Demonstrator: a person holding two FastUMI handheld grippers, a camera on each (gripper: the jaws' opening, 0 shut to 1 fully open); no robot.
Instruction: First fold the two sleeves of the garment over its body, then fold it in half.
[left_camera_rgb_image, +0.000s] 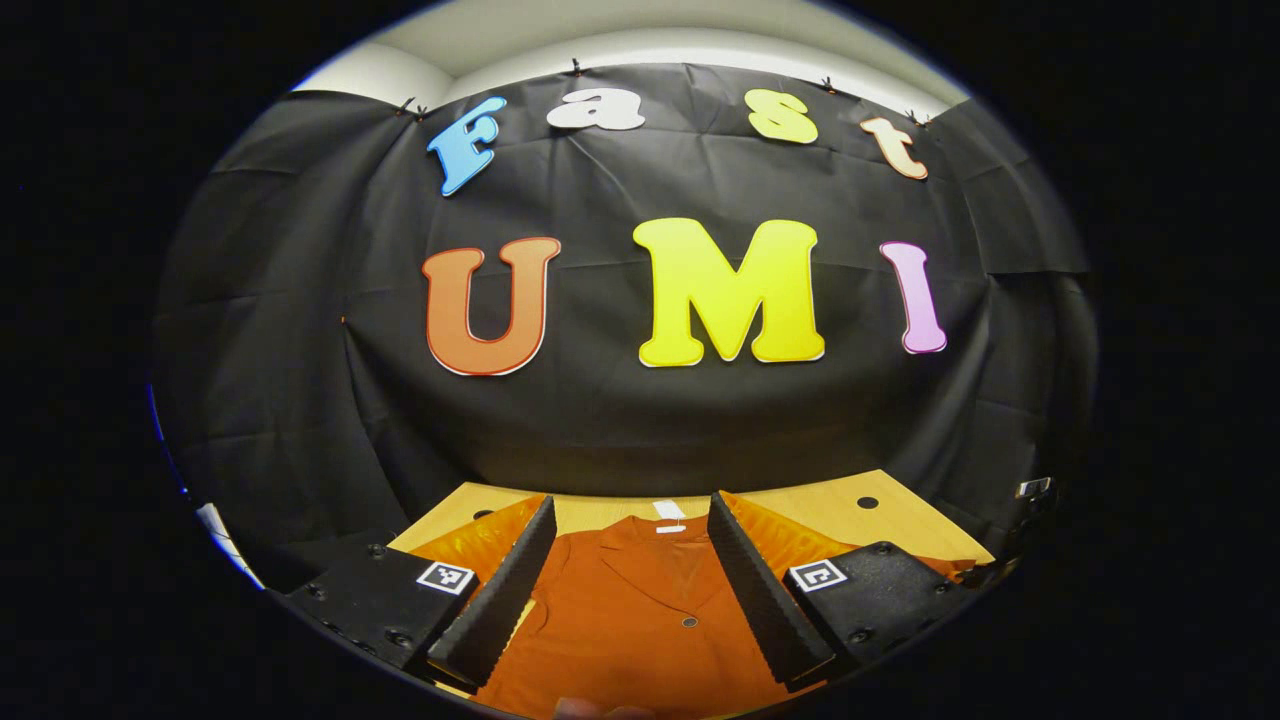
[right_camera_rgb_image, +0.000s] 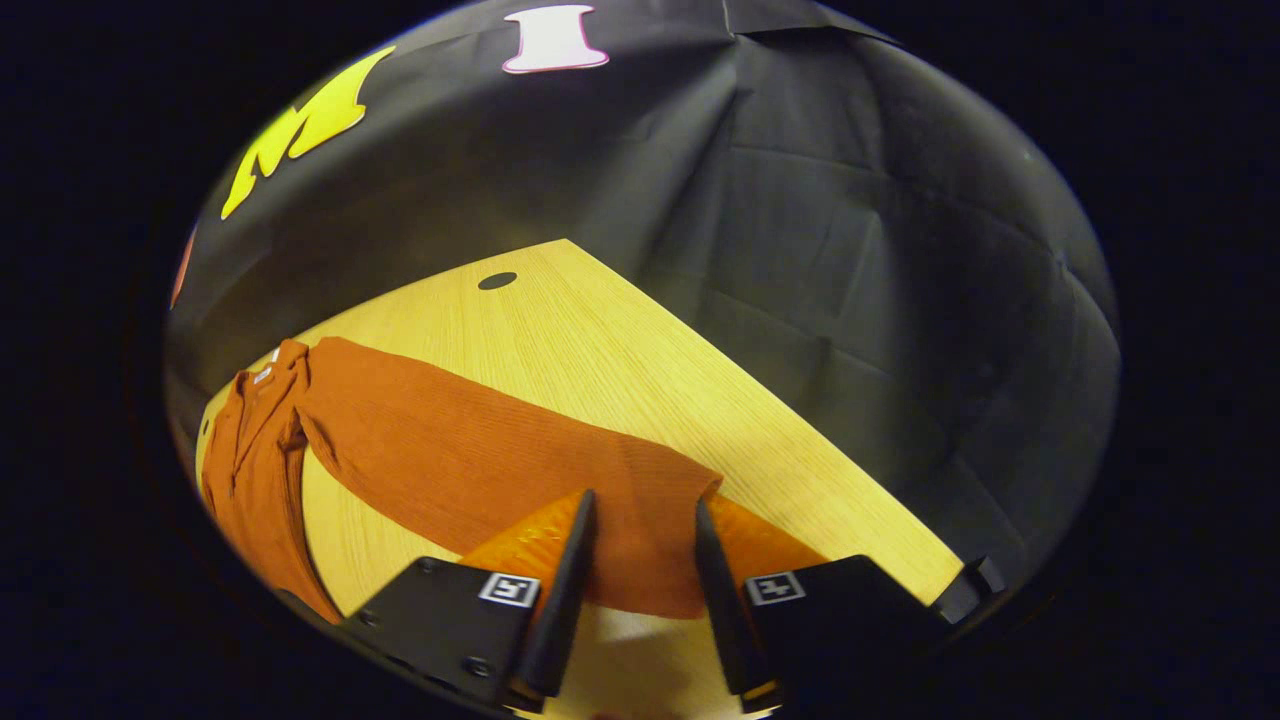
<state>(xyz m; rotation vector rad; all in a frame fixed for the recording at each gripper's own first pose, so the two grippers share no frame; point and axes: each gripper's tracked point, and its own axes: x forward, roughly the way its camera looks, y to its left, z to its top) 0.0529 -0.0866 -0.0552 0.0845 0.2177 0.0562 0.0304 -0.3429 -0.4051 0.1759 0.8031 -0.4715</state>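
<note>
In the right gripper view, the right gripper (right_camera_rgb_image: 640, 520) is held with its fingers spread apart, the cuff end of the garment's sleeve (right_camera_rgb_image: 480, 455) lying between them; whether the fingers touch the cloth cannot be told. The sleeve is stretched across the desk (right_camera_rgb_image: 620, 340) toward its near right edge, the body of the garment (right_camera_rgb_image: 250, 450) bunched at the left. A dark round hole (right_camera_rgb_image: 497, 281) is seen near the far edge. In the left gripper view, the left gripper (left_camera_rgb_image: 632, 520) is held spread wide above the garment's collar, where a white tag (left_camera_rgb_image: 668, 514) is seen and a small button (left_camera_rgb_image: 689, 622) nearer.
</note>
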